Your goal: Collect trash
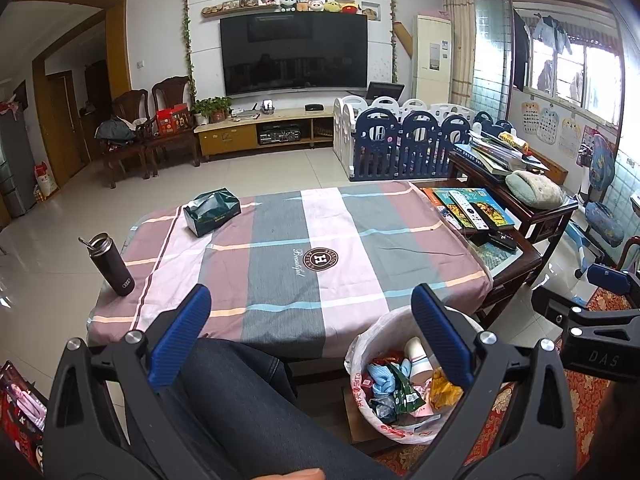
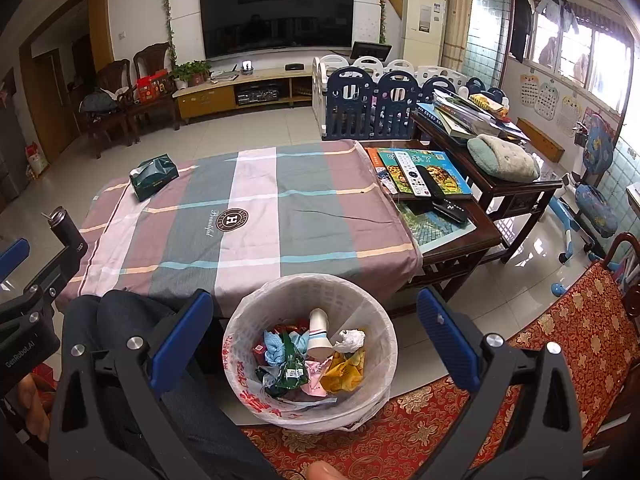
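Right wrist view: the bin (image 2: 310,354), lined with a white bag, is seen on the floor just before the tabletop (image 2: 248,216), between the wide-spread blue fingers (image 2: 182,338) of the right gripper (image 2: 316,340), which hold nothing. Trash (image 2: 312,354) is heaped inside it: a paper cup, a crumpled tissue, green, pink and yellow wrappers. Left wrist view: the left gripper (image 1: 316,336) is likewise held wide and empty, above a knee (image 1: 240,392). A tissue box (image 1: 212,211) and a flask (image 1: 112,265) are left on the checked cloth.
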